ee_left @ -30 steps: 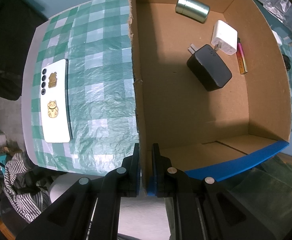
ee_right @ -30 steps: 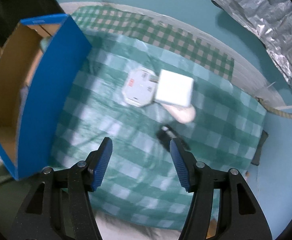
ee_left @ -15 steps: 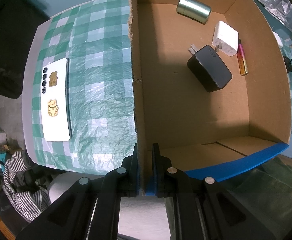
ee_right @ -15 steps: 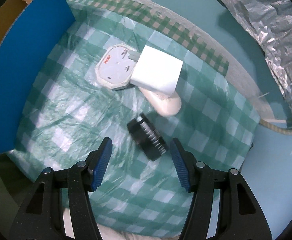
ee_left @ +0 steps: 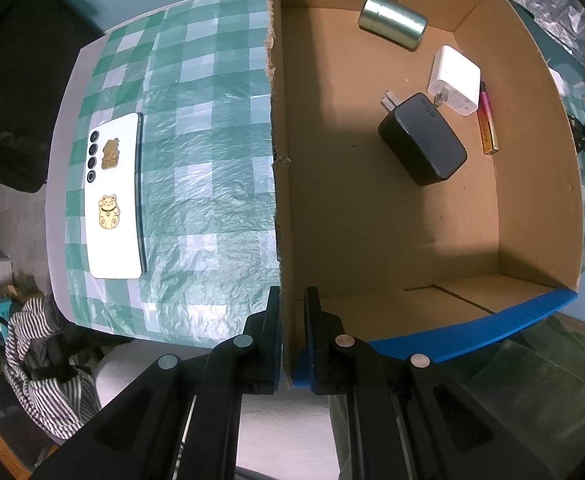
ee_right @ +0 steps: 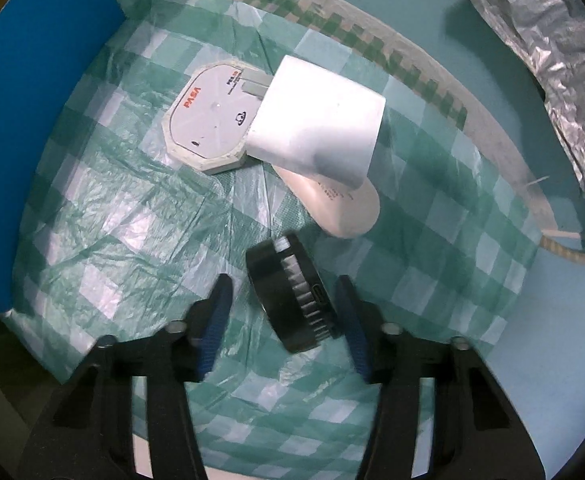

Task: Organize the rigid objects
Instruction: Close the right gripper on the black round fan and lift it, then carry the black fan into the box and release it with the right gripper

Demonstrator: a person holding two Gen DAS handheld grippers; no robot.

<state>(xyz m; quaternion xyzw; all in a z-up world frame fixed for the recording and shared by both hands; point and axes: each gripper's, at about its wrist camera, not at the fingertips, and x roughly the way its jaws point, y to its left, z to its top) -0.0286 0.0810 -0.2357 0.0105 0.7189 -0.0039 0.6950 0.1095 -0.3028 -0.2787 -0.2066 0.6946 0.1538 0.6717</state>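
The black ridged cylinder (ee_right: 292, 292) lies on its side on the green checked cloth (ee_right: 104, 208) that covers the desk, directly between the two blue-padded fingers of the right claw (ee_right: 282, 322), which points down at it. Its long axis runs on a slant, from upper left away from the claw to lower right toward it, so the silver ribbed band and a small port face the right finger while the plain black end faces the left one. The jaws are closing with the cylinder between them, but a gap shows on the left side and the pads do not yet press it. The right hand is plainly the nearer one; I judge the grasp will squeeze across the round body, which could roll on the slack cloth. Just beyond lie a pale oval case (ee_right: 340, 208) with print too small to read, a white charger block (ee_right: 320, 120) resting over it, and an octagonal grey device (ee_right: 208, 116) marked "PASA" in red as far as I can read it. The left claw (ee_left: 293, 340) is clenched on the near wall of the cardboard box (ee_left: 284, 200), where a black adapter (ee_left: 422, 140) reads "65W".
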